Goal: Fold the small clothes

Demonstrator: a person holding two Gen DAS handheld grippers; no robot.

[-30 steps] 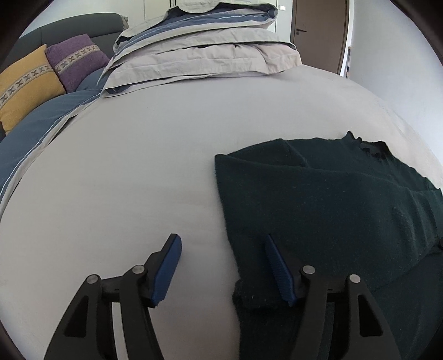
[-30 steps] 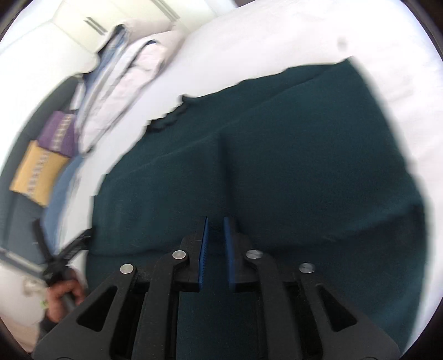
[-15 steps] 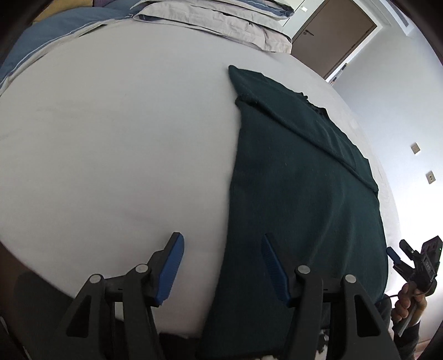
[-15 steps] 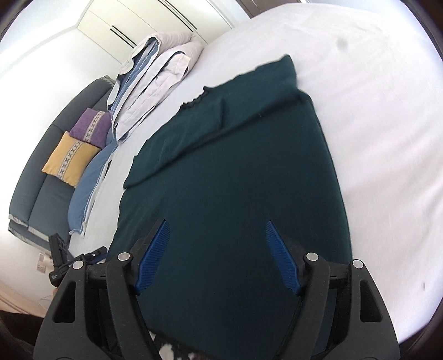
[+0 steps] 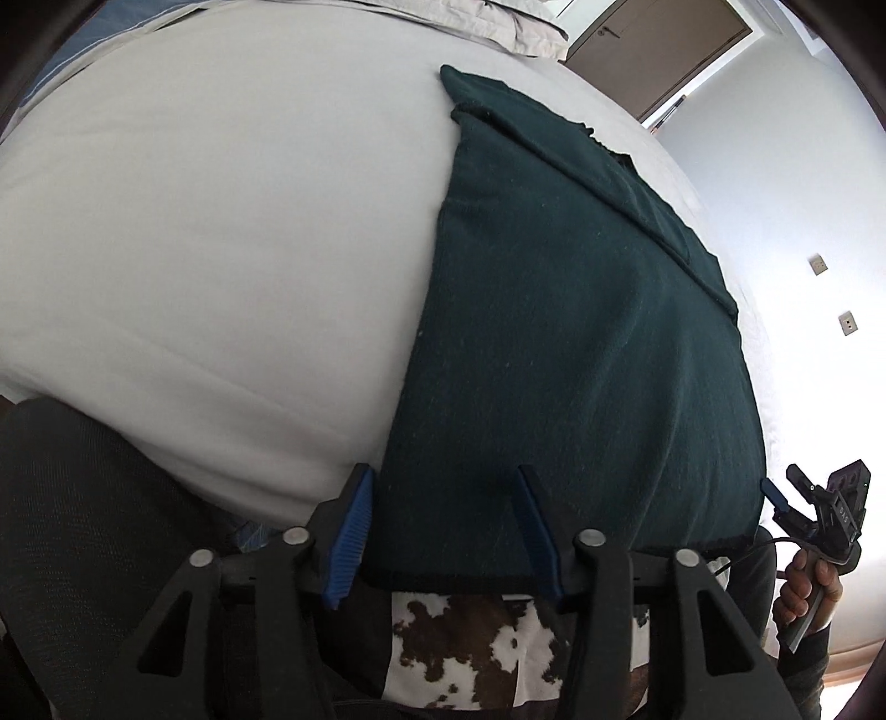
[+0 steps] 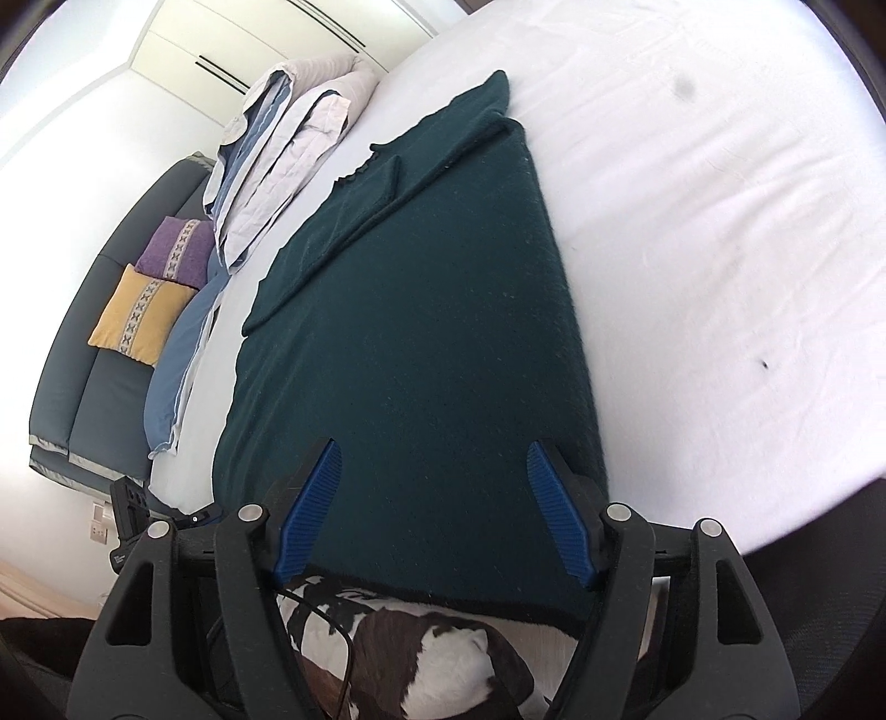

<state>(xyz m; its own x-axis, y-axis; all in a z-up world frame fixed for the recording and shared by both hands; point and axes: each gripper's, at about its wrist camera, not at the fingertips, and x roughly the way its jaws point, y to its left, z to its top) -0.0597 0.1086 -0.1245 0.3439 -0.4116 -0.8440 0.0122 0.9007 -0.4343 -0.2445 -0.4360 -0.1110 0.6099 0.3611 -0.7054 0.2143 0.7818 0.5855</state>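
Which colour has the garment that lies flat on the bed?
The garment is dark green, plain, with no pattern; the right wrist view shows it best.

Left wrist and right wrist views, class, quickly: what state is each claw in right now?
Left claw: open, holding nothing, above the near hem of the dark green knitted garment.
Right claw: open, holding nothing, above the same garment.

One dark green garment (image 6: 421, 310), one white bed (image 6: 720, 221), two grippers (image 5: 443, 531) (image 6: 434, 509), two cushions: one purple (image 6: 176, 249), one yellow (image 6: 141, 315), one folded duvet (image 6: 288, 144), one door (image 5: 653, 44), one cowhide rug (image 5: 470, 648)
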